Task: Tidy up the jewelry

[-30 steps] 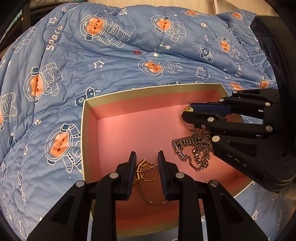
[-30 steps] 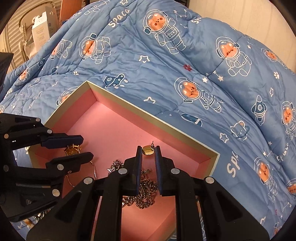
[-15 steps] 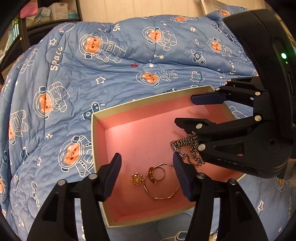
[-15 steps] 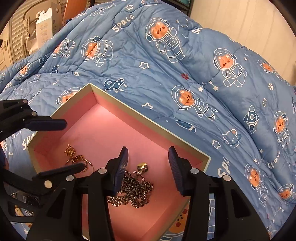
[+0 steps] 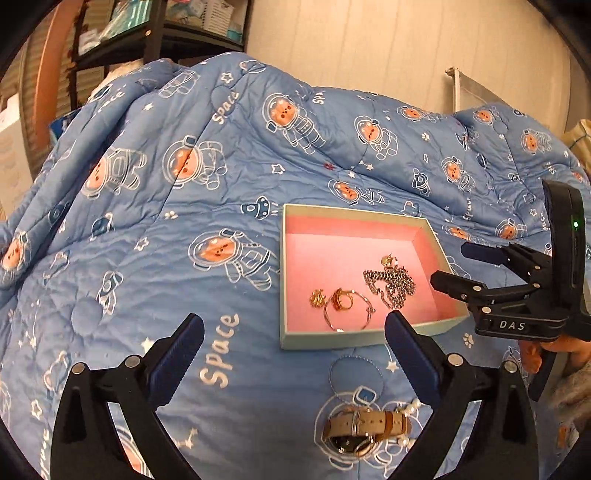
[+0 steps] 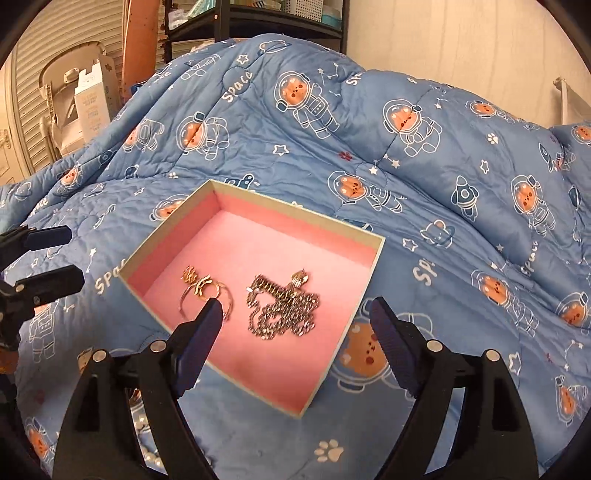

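A pink-lined box (image 5: 352, 211) (image 6: 255, 195) sits on the blue quilt. Inside lie a silver chain (image 5: 391, 284) (image 6: 282, 312) with a small gold earring (image 5: 388, 260) (image 6: 300, 277) at its far end, and a gold ring, bangle and small charm (image 5: 338, 301) (image 6: 201, 288). My left gripper (image 5: 293, 334) is open and empty, pulled back in front of the box. My right gripper (image 6: 295, 317) is open and empty above the box's near side; it also shows in the left wrist view (image 5: 448, 266). A watch with a tan strap (image 5: 365, 428) lies on the quilt near me.
White beads (image 5: 408, 408) (image 6: 146, 452) lie beside the watch. The quilt (image 5: 221, 166) rises in a hump behind the box. Shelving (image 5: 155, 33) and cardboard boxes (image 6: 90, 99) stand at the back left.
Both grippers opened, dropping the gold pieces and the earring into the box, then pulled back and up away from it. The watch came into view.
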Available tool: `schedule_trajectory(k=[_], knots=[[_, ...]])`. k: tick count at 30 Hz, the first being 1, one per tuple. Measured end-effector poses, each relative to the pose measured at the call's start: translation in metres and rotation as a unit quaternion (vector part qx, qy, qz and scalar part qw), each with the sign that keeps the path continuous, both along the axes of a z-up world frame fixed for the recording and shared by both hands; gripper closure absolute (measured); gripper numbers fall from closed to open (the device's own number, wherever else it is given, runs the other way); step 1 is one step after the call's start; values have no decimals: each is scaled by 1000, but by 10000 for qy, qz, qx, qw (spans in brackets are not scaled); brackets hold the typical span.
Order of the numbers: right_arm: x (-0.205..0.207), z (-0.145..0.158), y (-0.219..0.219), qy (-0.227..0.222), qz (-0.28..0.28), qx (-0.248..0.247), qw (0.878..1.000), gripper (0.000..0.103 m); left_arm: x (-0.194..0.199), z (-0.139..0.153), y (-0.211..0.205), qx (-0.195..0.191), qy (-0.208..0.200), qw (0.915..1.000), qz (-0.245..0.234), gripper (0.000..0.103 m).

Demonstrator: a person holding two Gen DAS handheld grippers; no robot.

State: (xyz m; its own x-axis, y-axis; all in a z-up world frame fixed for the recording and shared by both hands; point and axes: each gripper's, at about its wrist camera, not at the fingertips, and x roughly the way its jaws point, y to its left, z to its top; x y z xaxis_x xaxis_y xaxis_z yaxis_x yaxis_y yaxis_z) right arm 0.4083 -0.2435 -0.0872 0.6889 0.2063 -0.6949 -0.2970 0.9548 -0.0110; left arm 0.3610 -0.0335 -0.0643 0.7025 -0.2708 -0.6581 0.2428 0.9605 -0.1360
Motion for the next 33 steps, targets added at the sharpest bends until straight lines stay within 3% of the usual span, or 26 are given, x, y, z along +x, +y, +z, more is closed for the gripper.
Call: schedule_trajectory(k=[3,8,13,16,20,24,33], knots=[[-22,-4,1,2,56,30,10000,22,-21,-7,8,-62,85,9999,85,7],[-53,-17,1,145,111,114,9998,22,-55,-18,4,407,0,9992,23,7],[-80,-33,6,310,159,173,9992,22,-81,-30,-7,632,3,9980,-95,7],[-92,-40,9,349,156,190,9991,22,-90,-36,-9,541,53,9985,-67,7],[-99,-47,12,470,150,270,9984,22,-98,-44,-13,388,156,9991,-25,15],[-99,-54,16,582,184,221,9979,37,-101,-52,-19,427,269,9987,-59,27],[-87,-69,28,859,126,89,9962,56,-92,-65,-33,540,531,9970,-131,45]])
